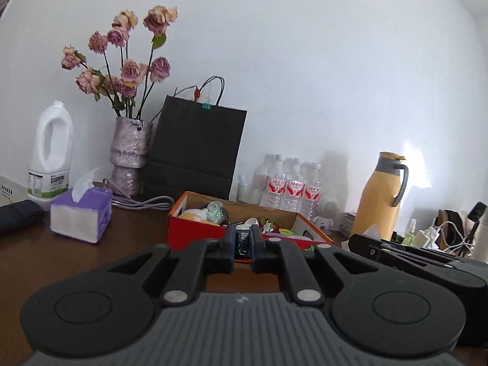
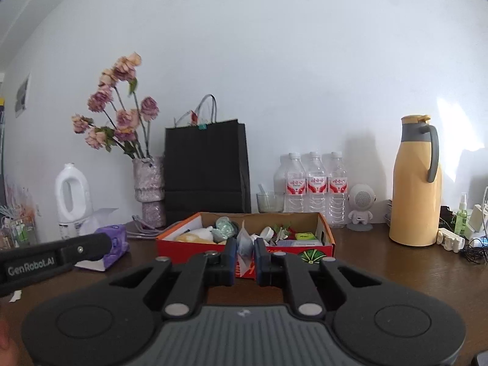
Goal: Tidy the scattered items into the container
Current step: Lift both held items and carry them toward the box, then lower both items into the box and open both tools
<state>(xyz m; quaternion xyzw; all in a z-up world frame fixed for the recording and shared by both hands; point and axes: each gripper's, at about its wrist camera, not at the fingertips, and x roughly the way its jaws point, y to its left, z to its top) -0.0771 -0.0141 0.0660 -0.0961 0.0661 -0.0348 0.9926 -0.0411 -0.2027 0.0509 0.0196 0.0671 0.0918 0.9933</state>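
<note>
Nearest the lens in the left wrist view, the left gripper point(image 1: 243, 241) fills the lower centre, its jaws drawn close and pinching a small dark ridged object point(image 1: 243, 245) whose identity cannot be told. Just beyond its tips, centre frame, sits the red-orange open cardboard box point(image 1: 195, 231) on the dark brown wooden table point(image 1: 61, 253), already holding a jumble of small items: something pale yellow, a crumpled greenish wrapper, white bits. Lower right of that view, the other black gripper point(image 1: 396, 253) shows side-on. In the right wrist view, the right gripper point(image 2: 245, 251) occupies the lower centre, jaws nearly together and clamped on a thin grey-white foil sachet point(image 2: 245, 242) standing upright between the pads, in front of the box's near wall. Left of the box lies a purple tissue pack point(image 2: 114, 241); behind it, upper left, a pinkish textured vase point(image 2: 148, 186) of dried pink roses point(image 2: 122, 116) and a white plastic jug point(image 2: 73, 195). Centre back stands a black paper bag point(image 2: 206, 167); to its right, three clear water bottles point(image 2: 315, 183), a small white figurine speaker point(image 2: 361, 206), then a yellow thermos jug with grey handle point(image 2: 416, 183) at the right.
</note>
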